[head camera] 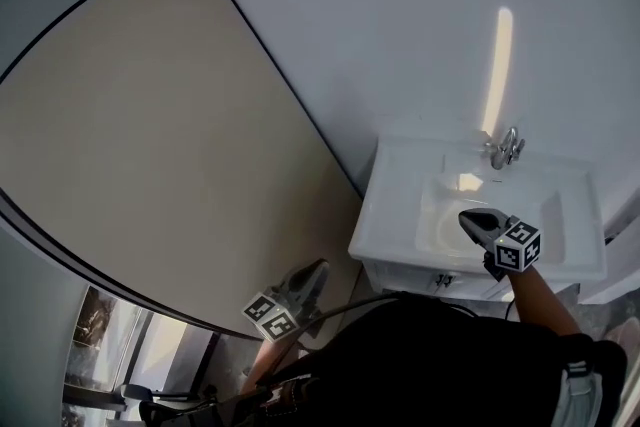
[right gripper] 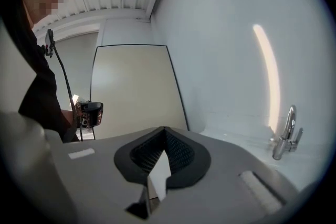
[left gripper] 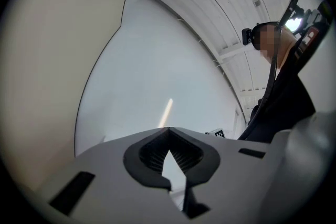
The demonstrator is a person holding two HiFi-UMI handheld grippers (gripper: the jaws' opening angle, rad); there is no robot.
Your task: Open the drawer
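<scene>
Drawer [head camera: 420, 279]: white front just under the sink counter of the vanity [head camera: 372, 240], right side of scene, on the near face toward the person. Looks flush with the cabinet, so judged still closed; too small to be sure. Small dark handle [head camera: 441, 281] on that front, nothing touching it.

Right gripper [head camera: 466, 217]: closed, tips together, nothing between them. Seen over the basin [head camera: 440, 225] in head view, tips aimed left and toward the far wall. Faucet [head camera: 505, 150] beyond it at the far rim. Apart from the handle, no contact with the drawer front.

Left gripper [head camera: 320, 268]: also closed on nothing, pads meeting at the tip. Off to the left of the vanity, clear of it, in front of the beige wall panel [head camera: 150, 135] and near the person's dark torso.

Progress: nothing done yet as far as visible. No grip on the handle, no gap at the drawer front.

Left to do, as a judgement:
- bring one gripper to handle level
- spread the jaws
- clamp on the handle
- pull toward the near side

Right gripper closer to the handle, so the likelier one. Early approach stage only.
</scene>
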